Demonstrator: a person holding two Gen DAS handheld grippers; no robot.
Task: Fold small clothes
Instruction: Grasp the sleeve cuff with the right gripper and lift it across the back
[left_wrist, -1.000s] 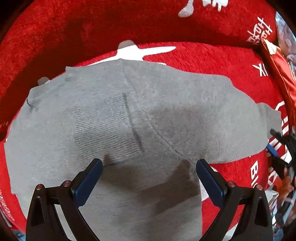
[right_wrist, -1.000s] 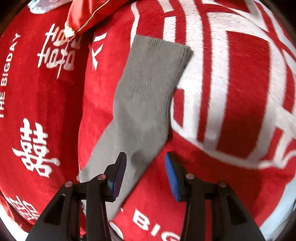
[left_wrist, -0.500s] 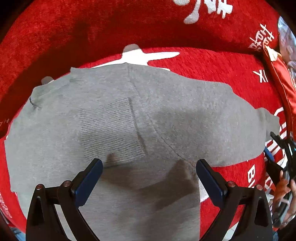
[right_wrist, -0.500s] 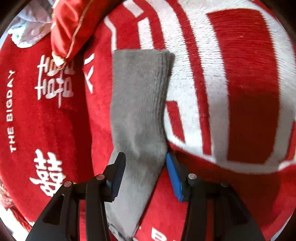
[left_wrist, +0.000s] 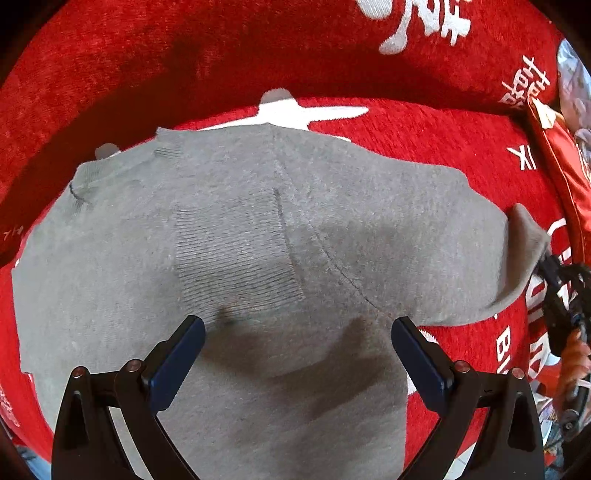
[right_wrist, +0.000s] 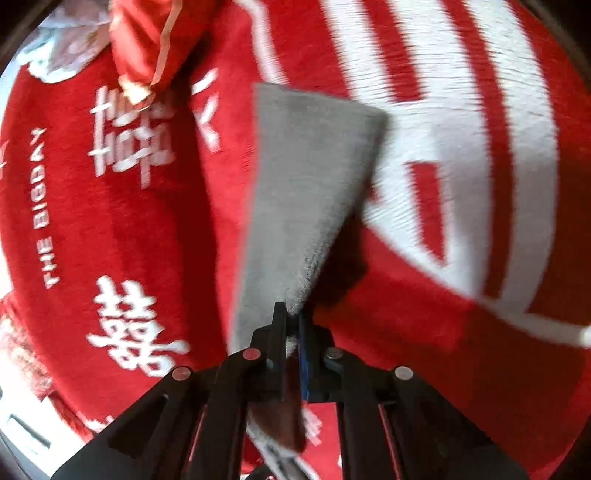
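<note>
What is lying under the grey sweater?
Under the grey sweater lies a red blanket with white characters. One white character is partly covered; anything else beneath the sweater is hidden.

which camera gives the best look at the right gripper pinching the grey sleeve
The right wrist view: the right gripper sits centred, shut on the grey sleeve. The left wrist view shows it only at the right edge, small and partly cut off, at the sleeve's tip.
</note>
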